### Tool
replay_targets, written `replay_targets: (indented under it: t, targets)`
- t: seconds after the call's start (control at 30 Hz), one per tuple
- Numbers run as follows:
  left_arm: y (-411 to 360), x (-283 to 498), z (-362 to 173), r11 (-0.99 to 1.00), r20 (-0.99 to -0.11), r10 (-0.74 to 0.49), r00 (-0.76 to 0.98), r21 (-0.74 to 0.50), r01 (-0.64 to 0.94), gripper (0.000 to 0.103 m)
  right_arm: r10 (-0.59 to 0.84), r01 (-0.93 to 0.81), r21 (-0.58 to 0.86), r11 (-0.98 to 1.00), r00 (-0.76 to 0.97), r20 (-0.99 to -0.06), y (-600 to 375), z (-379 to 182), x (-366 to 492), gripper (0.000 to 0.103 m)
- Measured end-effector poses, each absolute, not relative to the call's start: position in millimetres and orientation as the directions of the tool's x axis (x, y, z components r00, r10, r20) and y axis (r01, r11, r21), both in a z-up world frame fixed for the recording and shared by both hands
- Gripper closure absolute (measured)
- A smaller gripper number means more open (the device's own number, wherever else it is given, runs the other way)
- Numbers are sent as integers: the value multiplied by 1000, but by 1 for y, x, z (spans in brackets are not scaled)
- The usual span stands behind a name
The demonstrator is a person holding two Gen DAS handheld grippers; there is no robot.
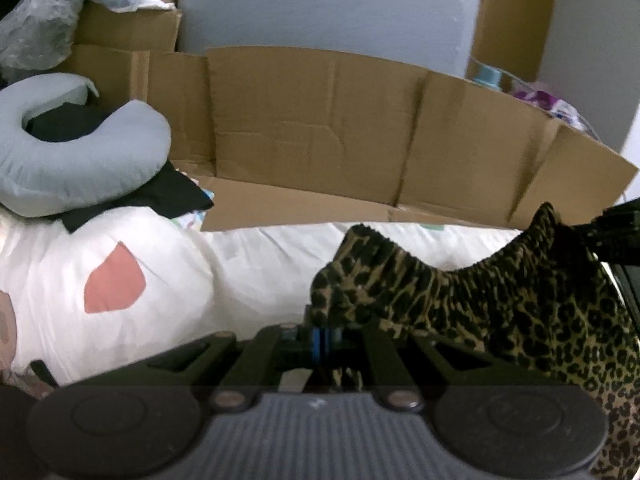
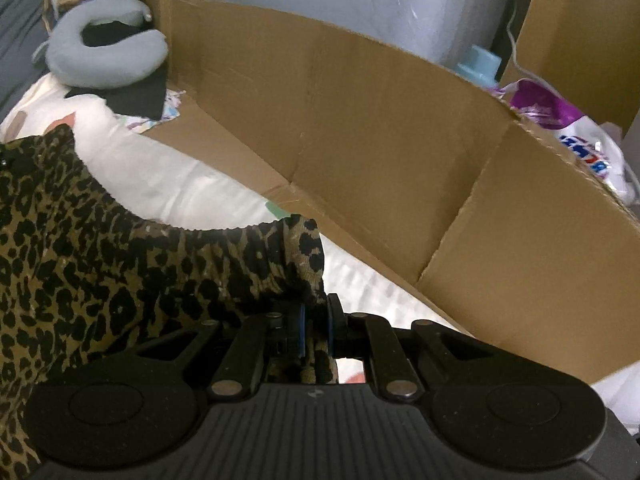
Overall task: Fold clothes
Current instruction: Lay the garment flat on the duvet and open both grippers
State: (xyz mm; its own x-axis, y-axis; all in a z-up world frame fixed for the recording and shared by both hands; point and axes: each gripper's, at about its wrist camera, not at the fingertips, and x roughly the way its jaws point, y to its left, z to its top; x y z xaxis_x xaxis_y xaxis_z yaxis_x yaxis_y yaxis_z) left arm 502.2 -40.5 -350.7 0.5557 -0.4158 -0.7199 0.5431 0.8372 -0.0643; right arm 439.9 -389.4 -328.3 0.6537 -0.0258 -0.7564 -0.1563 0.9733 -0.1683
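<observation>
A leopard-print garment with a gathered elastic waistband hangs stretched between my two grippers above the white bedding. In the left wrist view my left gripper is shut on one end of the waistband, cloth bunched over its blue pads. The other gripper shows as a dark shape at the right edge, at the band's far end. In the right wrist view my right gripper is shut on the garment, whose fabric passes between its blue pads and drapes away to the left.
A flattened cardboard sheet stands folded up along the back of the bed. A grey neck pillow lies on dark cloth at the left. A white pillow with a pink patch sits beside it. Bags and a blue bottle lie behind the cardboard.
</observation>
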Motion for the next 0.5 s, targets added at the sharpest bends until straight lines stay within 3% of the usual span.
replay_targets:
  t: [0.23,0.33,0.4,0.5]
  targets:
    - [-41,534,-356,874,-725,-361,587,-45,483,99,-69,-162,-229,960,658,-750,-373,-326,484,95]
    - [-36,546,-366,903,-770,-326,549,-82,421,87,-65,-127,-175,976,602,-796,-377,-338,500,90]
    - [-29,544,-365,910,-764,-333,552,-106,401,75,-52,-90,-128,988,580,-813,-386,-344,502,69]
    - [-21,538,-357,902,-756,-366,542,-145,407,68,-50,-92,-126,988,580,-813,-398,-339,486,59]
